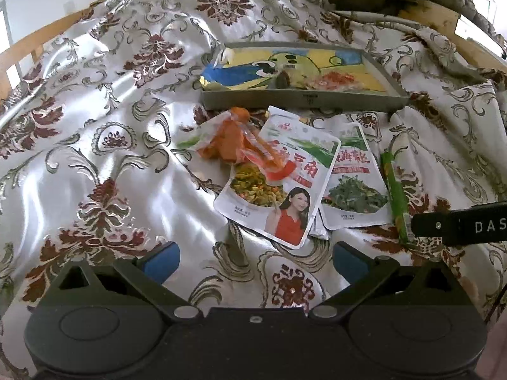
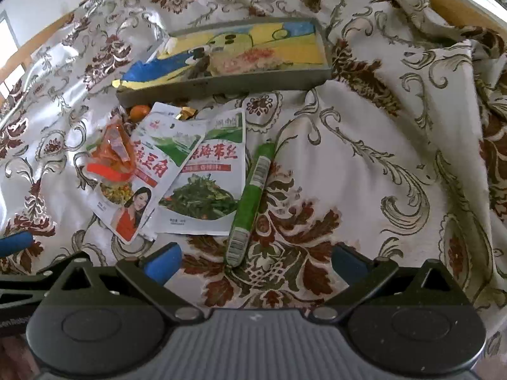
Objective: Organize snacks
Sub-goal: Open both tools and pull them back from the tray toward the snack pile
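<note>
Left tool (image 1: 255, 262) and right tool (image 2: 256, 262) are hovering low, jaws spread wide, gripping nothing. Patterned bedspread (image 1: 104, 145) is lying under everything. Grey tray (image 1: 304, 99) is sitting beyond, holding a colourful bag (image 1: 285, 66). Bean pouch (image 1: 279, 177) is overlapping seaweed pouch (image 1: 355, 183); orange snack pack (image 1: 234, 139) is resting on the bean pouch. Green stick (image 2: 253, 196) is lying just beside the seaweed pouch.

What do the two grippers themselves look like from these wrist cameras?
Both have black linkage arms with silver pivot pins and blue finger pads. The left gripper has a smooth black body; the right gripper a ribbed grey one, white "DAS" lettering on its side.
</note>
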`<action>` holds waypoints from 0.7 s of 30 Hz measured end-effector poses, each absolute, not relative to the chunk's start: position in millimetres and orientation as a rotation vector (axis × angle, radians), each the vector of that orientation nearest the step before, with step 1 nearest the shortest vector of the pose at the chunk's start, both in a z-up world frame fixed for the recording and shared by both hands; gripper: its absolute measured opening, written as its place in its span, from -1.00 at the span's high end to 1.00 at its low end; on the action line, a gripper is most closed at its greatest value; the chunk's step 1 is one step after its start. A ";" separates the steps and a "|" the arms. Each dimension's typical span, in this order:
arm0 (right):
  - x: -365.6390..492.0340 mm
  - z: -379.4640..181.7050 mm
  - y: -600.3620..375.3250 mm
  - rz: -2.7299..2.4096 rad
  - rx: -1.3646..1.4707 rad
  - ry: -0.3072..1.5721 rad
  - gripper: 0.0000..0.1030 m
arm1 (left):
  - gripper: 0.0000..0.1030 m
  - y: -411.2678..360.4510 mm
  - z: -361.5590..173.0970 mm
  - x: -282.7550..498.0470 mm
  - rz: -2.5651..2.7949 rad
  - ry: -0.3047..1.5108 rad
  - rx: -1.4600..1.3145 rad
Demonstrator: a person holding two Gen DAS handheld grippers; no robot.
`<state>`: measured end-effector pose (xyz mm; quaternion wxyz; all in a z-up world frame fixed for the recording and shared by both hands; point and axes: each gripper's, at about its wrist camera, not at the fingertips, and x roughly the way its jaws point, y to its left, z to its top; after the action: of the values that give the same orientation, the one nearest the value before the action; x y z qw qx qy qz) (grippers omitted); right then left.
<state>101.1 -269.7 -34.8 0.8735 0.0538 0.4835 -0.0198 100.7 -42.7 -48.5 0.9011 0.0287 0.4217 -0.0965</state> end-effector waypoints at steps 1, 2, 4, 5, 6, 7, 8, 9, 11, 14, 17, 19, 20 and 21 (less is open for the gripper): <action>103.4 -35.9 -270.4 -0.036 0.113 1.015 -1.00 | -0.98 -43.1 -49.5 103.0 -0.200 0.872 0.055; 106.4 -36.6 -271.3 -0.030 0.112 1.021 -1.00 | -0.98 -44.0 -50.5 105.3 -0.202 0.872 0.052; 113.2 -38.8 -273.3 -0.017 0.108 1.040 -1.00 | -0.98 -45.4 -52.3 109.4 -0.218 0.876 0.046; 117.4 -39.1 -274.4 -0.009 0.109 1.051 -1.00 | -0.98 -46.5 -53.1 111.3 -0.230 0.879 0.043; 121.6 -39.9 -276.1 0.004 0.113 1.063 -1.00 | -0.98 -47.9 -54.1 112.9 -0.244 0.882 0.040; 125.1 -40.5 -277.8 0.016 0.114 1.072 -1.00 | -0.98 -49.6 -55.2 113.8 -0.257 0.883 0.040; 129.6 -40.8 -279.9 0.026 0.110 1.079 -1.00 | -0.98 -51.6 -56.2 114.4 -0.272 0.882 0.043; 132.7 -40.6 -280.9 0.030 0.103 1.082 -1.00 | -0.98 -54.1 -57.3 114.4 -0.284 0.879 0.051; 140.5 -40.0 -283.2 0.038 0.074 1.083 -0.99 | -0.98 -60.5 -59.9 114.2 -0.299 0.875 0.079; 150.0 -41.0 -286.0 0.058 0.057 1.085 -0.99 | -0.98 -67.6 -64.2 115.5 -0.330 0.891 0.109; 156.8 -43.8 -288.2 0.100 0.082 1.092 -0.94 | -0.98 -71.6 -67.1 117.5 -0.352 0.898 0.114; 159.9 -46.5 -288.4 0.110 0.098 1.097 -0.85 | -0.98 -72.2 -67.5 119.2 -0.366 0.899 0.099; 161.4 -47.8 -289.1 0.114 0.108 1.101 -0.76 | -0.98 -71.5 -67.7 119.7 -0.375 0.899 0.085; 163.1 -49.5 -290.3 0.122 0.123 1.107 -0.72 | -0.98 -70.5 -67.5 120.6 -0.390 0.901 0.063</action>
<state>163.1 -290.3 -49.5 0.8471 0.0585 0.5251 0.0578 120.6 -70.5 -67.5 0.8813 0.0305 0.4327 -0.1873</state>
